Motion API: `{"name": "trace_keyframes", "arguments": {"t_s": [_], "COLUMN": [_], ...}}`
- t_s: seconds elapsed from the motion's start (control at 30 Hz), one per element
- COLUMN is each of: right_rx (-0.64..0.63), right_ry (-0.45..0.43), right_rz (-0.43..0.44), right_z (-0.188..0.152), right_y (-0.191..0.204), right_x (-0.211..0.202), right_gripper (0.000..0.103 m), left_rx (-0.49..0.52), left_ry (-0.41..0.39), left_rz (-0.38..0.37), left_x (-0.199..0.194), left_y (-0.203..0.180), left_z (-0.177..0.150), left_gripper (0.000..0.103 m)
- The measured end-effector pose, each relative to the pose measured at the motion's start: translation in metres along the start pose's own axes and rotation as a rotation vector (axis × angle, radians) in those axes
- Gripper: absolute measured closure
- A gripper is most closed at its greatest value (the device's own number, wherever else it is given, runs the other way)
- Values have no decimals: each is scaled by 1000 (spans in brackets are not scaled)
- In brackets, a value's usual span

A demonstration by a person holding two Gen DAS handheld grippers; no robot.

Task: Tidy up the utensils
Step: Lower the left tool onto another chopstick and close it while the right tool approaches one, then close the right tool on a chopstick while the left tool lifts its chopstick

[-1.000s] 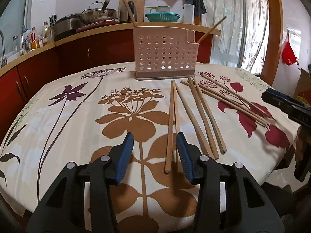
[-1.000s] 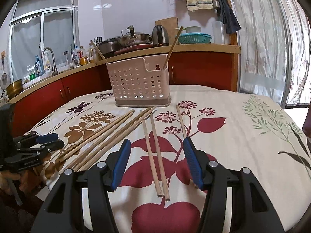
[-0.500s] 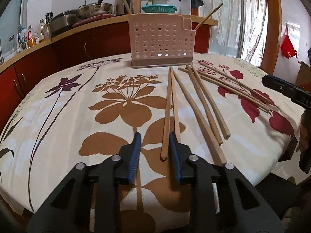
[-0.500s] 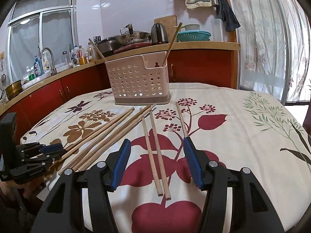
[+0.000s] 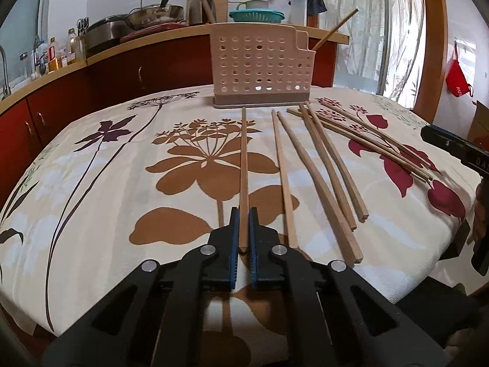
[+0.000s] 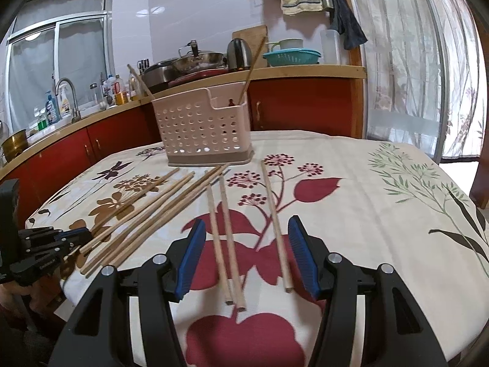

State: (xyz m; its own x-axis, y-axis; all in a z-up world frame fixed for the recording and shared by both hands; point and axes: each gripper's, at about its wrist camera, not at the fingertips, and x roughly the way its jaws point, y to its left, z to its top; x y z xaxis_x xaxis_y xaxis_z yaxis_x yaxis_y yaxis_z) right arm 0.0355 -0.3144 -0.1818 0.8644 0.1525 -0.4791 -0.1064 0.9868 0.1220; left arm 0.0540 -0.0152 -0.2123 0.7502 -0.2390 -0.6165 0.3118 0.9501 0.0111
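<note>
Left tongs point(image 5: 244, 214) clamping chopstick point(image 5: 243, 165)

Both cameras sit low over the surface point(image 5: 91, 183), each looking forward along its own hand-held gripper toward the perforated utensil holder point(image 5: 259, 67) and the kitchen wall behind. The left view faces the holder nearly head-on. The right view looks from further right, angled leftward, and catches the left hand-held gripper point(image 6: 76, 235) at its left edge. Both share the holder and the loose chopsticks point(image 6: 146, 214).
</note>
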Motion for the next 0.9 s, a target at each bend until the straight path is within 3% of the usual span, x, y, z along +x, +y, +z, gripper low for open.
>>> {"name": "trace_keyframes", "arguments": {"t_s": [0.33,0.47,0.67,0.9], "right_rx": [51,28,-4,-28], "right_ry": [75,64,45,50], "right_rz": [-30,-53,-65,-78], "right_z": [-22,-27,-31,-32], "right_y": [-21,-20,-18,-16], "right_x": [18,16,11,7], "right_gripper": [74,82,84,96], "left_rx": [-11,-13,-11,-13], "left_ry": [0,0,0,1], "left_rz": [12,12,12,12], "left_x": [0,0,1,1], "left_y": [5,5,5,5], "left_z": [0,1,1,0], "left_gripper": [96,96,96,96]}}
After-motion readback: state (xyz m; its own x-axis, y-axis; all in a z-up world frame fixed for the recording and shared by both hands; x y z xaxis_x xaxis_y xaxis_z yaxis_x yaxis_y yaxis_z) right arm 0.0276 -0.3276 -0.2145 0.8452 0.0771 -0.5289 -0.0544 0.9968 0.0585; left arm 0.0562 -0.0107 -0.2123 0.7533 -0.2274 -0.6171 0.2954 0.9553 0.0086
